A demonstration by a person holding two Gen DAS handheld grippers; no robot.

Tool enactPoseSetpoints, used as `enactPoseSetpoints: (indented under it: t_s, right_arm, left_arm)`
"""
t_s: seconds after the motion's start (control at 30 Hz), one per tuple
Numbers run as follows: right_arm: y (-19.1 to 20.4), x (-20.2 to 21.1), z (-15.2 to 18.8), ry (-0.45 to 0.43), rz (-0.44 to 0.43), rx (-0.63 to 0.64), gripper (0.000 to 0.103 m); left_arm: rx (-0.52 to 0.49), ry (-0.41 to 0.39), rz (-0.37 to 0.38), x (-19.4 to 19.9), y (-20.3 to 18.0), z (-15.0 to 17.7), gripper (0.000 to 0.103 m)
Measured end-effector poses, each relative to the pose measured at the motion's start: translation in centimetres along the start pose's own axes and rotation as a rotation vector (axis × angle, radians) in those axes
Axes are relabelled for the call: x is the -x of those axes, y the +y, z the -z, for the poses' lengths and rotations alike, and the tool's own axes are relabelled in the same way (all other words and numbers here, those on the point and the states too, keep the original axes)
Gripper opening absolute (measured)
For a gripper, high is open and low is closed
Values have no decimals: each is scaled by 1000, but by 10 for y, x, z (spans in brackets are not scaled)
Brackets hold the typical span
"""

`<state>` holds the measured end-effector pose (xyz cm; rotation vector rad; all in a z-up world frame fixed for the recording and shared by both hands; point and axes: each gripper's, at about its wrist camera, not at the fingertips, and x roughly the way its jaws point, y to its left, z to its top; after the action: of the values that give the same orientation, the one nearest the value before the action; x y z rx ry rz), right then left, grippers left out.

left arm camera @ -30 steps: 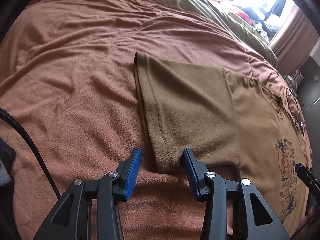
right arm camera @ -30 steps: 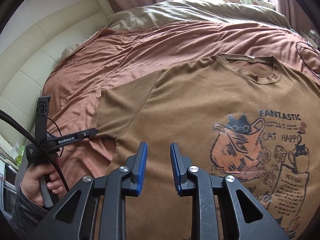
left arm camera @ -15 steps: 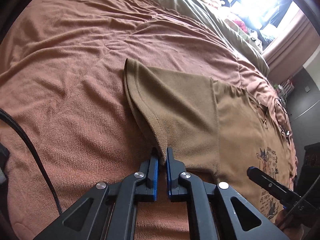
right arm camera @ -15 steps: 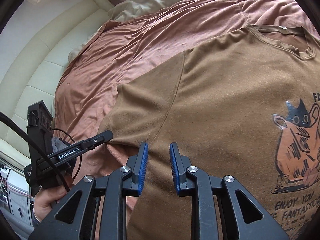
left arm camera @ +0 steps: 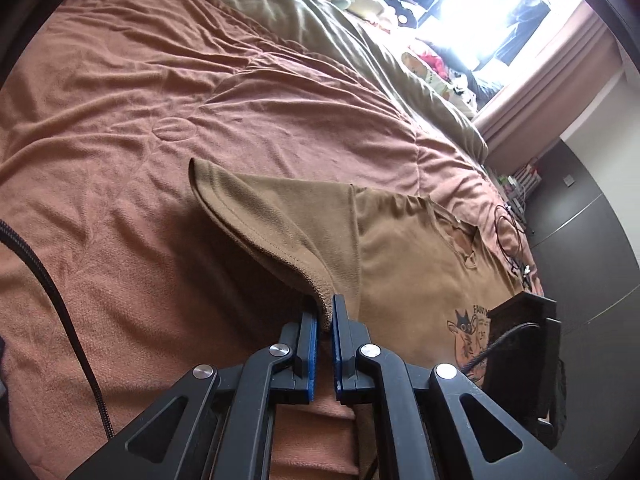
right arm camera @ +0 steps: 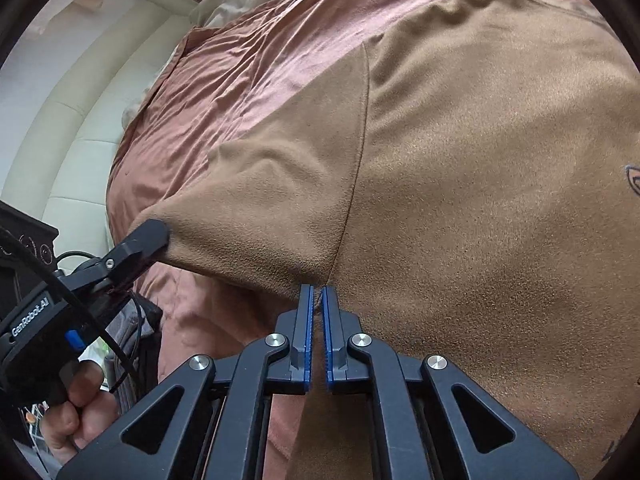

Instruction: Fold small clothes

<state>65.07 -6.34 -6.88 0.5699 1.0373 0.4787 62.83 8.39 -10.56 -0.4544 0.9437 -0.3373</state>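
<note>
Bed (left arm camera: 120,128) under wrinkled rust-brown blanket (right arm camera: 248,64). Tan T-shirt (right arm camera: 480,160) spread on blanket. Olive duvet (left arm camera: 320,36) bunched along far edge. Thin black cord, possibly earphones (left arm camera: 508,224), beside shirt collar.

Brown printed T-shirt (left arm camera: 420,280) spread on bed, sleeve corner lifted

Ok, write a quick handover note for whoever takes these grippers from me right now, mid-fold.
Left hand-held gripper: shut on the T-shirt sleeve hem, corner lifted off the blanket.
Right hand-held gripper: jaws have just been closing, now shut on a pinch of fabric at the underarm, where the sleeve seam ends.
Brown cat-print T-shirt: spread face up on the bed.
Done: both grips taken.
Left: probably fold the sleeve over the body, then the remaining folds.
</note>
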Motion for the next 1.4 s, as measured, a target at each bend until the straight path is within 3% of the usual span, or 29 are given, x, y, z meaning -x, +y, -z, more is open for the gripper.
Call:
enactPoseSetpoints:
  t_s: [0.13,0.23,0.57,0.63,0.7,0.83,0.93,1.0,1.07,1.17,1.4]
  right_arm:
    - [-2,-1,0,-4,-23,20,1]
    - [-9,19,1,-29,-63,35,2]
    - [-48,87,14,-94,22,0,8]
    - [-51,96,16,-101,31,-9,21]
    - [-56,106,17,-118,39,-19,51]
    - [-66,125,23,-137,31,-54,56]
    - [-67,132,26,-140,37,-47,56]
    - [-66,134,26,-142,29,-40,56]
    - [-64,134,25,-142,23,-33,56]
    - [-64,130,23,-135,17,-17,56]
    - [-56,101,7,-96,20,19,56]
  left_arm:
    - [-41,6,35,-2,-13,1,6]
    - [-57,6,51,-1,-21,2,6]
    - [-106,48,98,-18,-61,14,6]
    - [-127,66,104,-24,-71,18,6]
    - [-141,82,123,-30,-81,23,6]
    - [-167,134,152,-45,-97,36,6]
    - [-183,154,150,-50,-103,40,18]
    - [-168,142,163,-47,-100,38,41]
    - [-162,106,140,-40,-95,34,52]
    - [-147,75,110,-35,-83,27,54]
    - [-58,80,-49,-55,-43,13,54]
